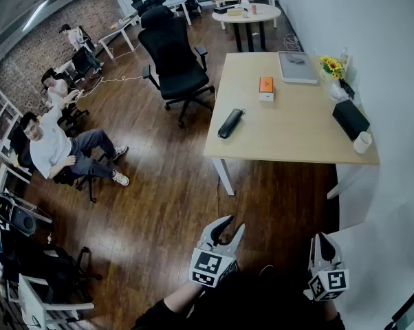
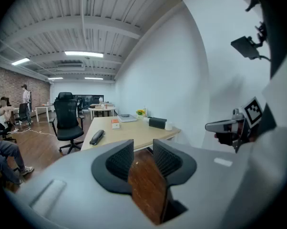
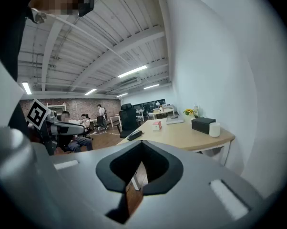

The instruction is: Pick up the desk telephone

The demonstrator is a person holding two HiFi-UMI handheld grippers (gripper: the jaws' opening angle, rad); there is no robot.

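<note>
On the light wooden desk lies a black oblong thing shaped like a telephone handset, near the desk's left edge; it also shows as a handset shape in the left gripper view and as a handset shape in the right gripper view. Both grippers hang over the wooden floor, well short of the desk. My left gripper has a gap between its jaws with only floor showing through. My right gripper has its jaw tips together and holds nothing.
The desk also carries an orange box, a closed laptop, yellow flowers, a black box and a white cup. A black office chair stands left of the desk. People sit at the far left. A white wall runs along the right.
</note>
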